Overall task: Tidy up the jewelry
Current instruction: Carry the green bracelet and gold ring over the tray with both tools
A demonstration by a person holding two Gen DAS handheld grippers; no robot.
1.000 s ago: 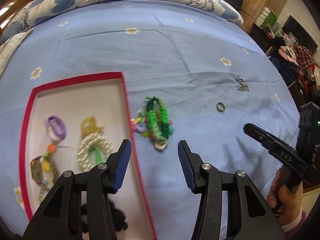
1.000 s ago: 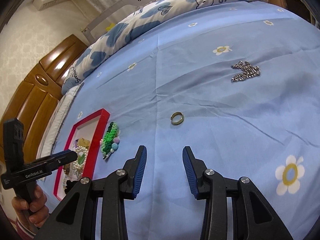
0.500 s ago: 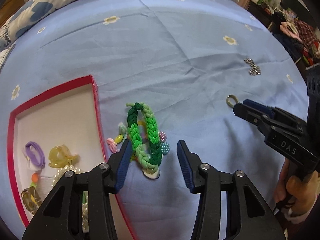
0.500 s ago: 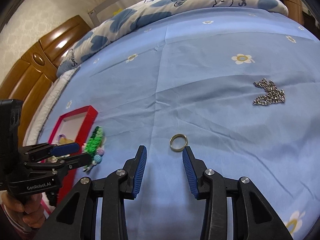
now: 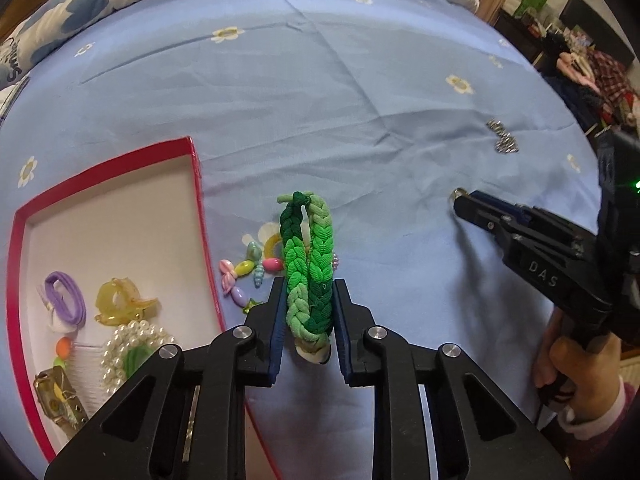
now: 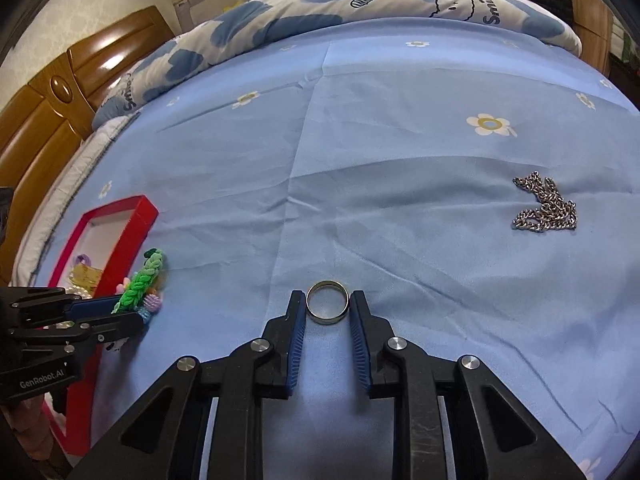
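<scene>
My left gripper (image 5: 308, 292) is shut on a green braided bracelet (image 5: 308, 264), which lies on the blue bedsheet beside the red-rimmed tray (image 5: 200, 216). Pastel beads (image 5: 244, 276) lie next to it. The tray holds a purple hair tie (image 5: 64, 300), a yellow clip (image 5: 120, 304) and a pearl bracelet (image 5: 136, 344). My right gripper (image 6: 327, 300) has its two fingers closed in on either side of a gold ring (image 6: 327, 307) on the sheet, touching or nearly touching it. A silver chain (image 6: 546, 210) lies far right. The bracelet (image 6: 142, 284) also shows in the right wrist view.
A blue-and-white quilt (image 6: 360, 8) is bunched along the far side of the bed. A wooden headboard (image 6: 48, 104) stands at the left. Clothes and furniture (image 5: 580, 60) lie past the bed's right edge.
My left gripper moved forward and shut on the green bracelet. My right gripper moved forward to the ring and narrowed around it.
</scene>
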